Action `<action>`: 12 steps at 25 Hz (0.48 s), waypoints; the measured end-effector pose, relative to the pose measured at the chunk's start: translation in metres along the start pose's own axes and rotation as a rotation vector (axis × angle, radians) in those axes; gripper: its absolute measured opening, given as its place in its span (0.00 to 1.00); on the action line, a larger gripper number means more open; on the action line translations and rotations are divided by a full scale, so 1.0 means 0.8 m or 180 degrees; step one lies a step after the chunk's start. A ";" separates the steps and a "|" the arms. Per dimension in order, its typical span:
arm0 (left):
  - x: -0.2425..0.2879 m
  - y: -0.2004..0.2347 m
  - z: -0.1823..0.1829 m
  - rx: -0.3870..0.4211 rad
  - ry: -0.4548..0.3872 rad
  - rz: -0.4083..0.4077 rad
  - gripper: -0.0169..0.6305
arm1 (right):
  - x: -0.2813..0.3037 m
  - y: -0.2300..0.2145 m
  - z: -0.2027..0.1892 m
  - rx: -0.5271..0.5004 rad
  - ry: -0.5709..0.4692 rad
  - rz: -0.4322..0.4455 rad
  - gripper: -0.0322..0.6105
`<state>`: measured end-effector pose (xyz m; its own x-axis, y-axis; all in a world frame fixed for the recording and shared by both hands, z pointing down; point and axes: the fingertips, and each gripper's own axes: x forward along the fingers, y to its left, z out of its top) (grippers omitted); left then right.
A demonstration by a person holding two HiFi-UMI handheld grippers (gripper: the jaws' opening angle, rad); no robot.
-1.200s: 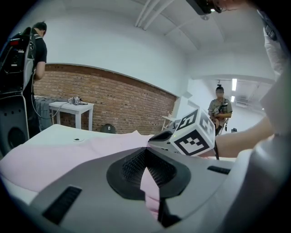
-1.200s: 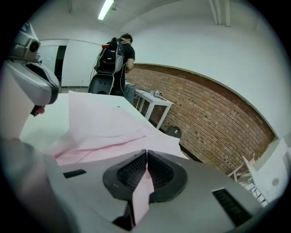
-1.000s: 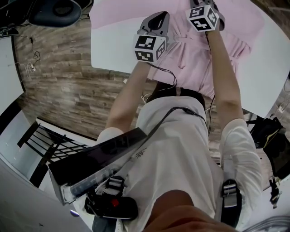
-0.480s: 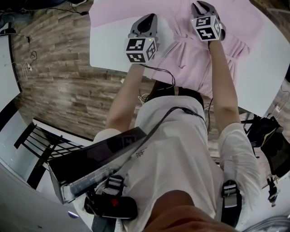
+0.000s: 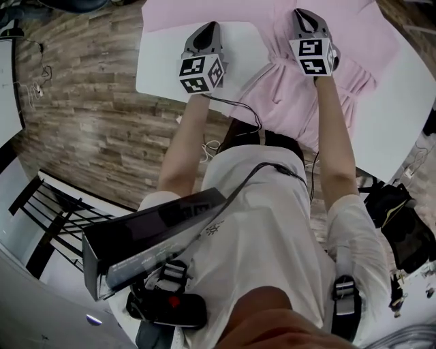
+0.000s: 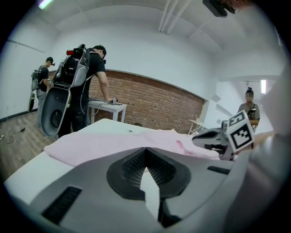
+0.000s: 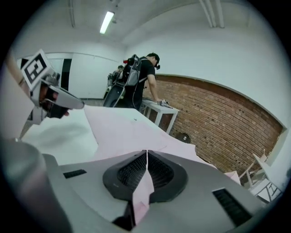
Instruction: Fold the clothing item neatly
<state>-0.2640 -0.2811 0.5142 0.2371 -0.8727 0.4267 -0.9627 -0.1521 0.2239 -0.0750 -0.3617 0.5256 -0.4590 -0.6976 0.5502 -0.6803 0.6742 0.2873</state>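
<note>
A pale pink garment (image 5: 293,95) lies rumpled on the white table (image 5: 163,68), with one wide part spread flat toward the far side (image 6: 113,141) (image 7: 122,127). My right gripper (image 5: 302,15) (image 7: 146,154) rests over the bunched middle of it, jaws shut with a strip of pink cloth pinched between the pads. My left gripper (image 5: 206,27) (image 6: 146,152) hovers over bare table left of the garment, jaws shut. A pale sliver shows below its pads; I cannot tell if it is cloth. Each gripper shows in the other's view (image 6: 196,140) (image 7: 81,105).
The table's near edge runs just in front of the person's body; wood floor (image 5: 88,123) lies to the left. A black bag (image 5: 409,232) sits at the right. Beyond the table a person with a backpack rig (image 6: 79,86) bends over another white table (image 6: 107,107) by a brick wall.
My left gripper has slid left, off the garment's edge and over bare table. My right gripper has stayed over the pink cloth, shifting only slightly.
</note>
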 end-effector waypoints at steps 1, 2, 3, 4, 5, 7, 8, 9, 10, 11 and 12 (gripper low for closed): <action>-0.003 0.013 -0.002 -0.0027 -0.0005 0.0078 0.01 | -0.009 0.009 0.011 0.0029 -0.0101 0.0028 0.06; -0.006 0.027 -0.005 -0.0047 -0.0001 0.0162 0.01 | -0.017 0.021 0.019 0.0035 -0.0179 0.0066 0.06; -0.009 0.041 -0.009 -0.0057 0.0010 0.0252 0.01 | -0.023 0.033 0.026 0.0021 -0.0230 0.0108 0.06; -0.012 0.055 -0.011 -0.0059 0.0020 0.0342 0.01 | -0.028 0.045 0.031 -0.0009 -0.0260 0.0151 0.06; -0.014 0.070 -0.013 -0.0057 0.0026 0.0432 0.01 | -0.030 0.055 0.036 -0.0050 -0.0279 0.0191 0.06; -0.020 0.098 -0.012 -0.0077 0.0020 0.0600 0.01 | -0.032 0.074 0.044 -0.0128 -0.0305 0.0275 0.06; -0.024 0.111 -0.012 -0.0105 0.0011 0.0676 0.01 | -0.033 0.083 0.048 -0.0145 -0.0316 0.0321 0.06; -0.028 0.124 -0.011 -0.0139 0.0002 0.0741 0.01 | -0.034 0.092 0.051 -0.0149 -0.0329 0.0364 0.06; -0.031 0.135 -0.011 -0.0175 -0.0004 0.0796 0.01 | -0.034 0.101 0.055 -0.0146 -0.0344 0.0404 0.06; -0.034 0.145 -0.012 -0.0210 -0.0008 0.0844 0.01 | -0.034 0.110 0.058 -0.0137 -0.0362 0.0444 0.06; -0.036 0.153 -0.014 -0.0235 -0.0011 0.0892 0.01 | -0.033 0.121 0.062 -0.0118 -0.0383 0.0491 0.06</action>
<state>-0.3875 -0.2693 0.5392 -0.0374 -0.8776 0.4780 -0.9785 0.1294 0.1609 -0.1570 -0.2902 0.4998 -0.6227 -0.6077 0.4928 -0.5761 0.7823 0.2368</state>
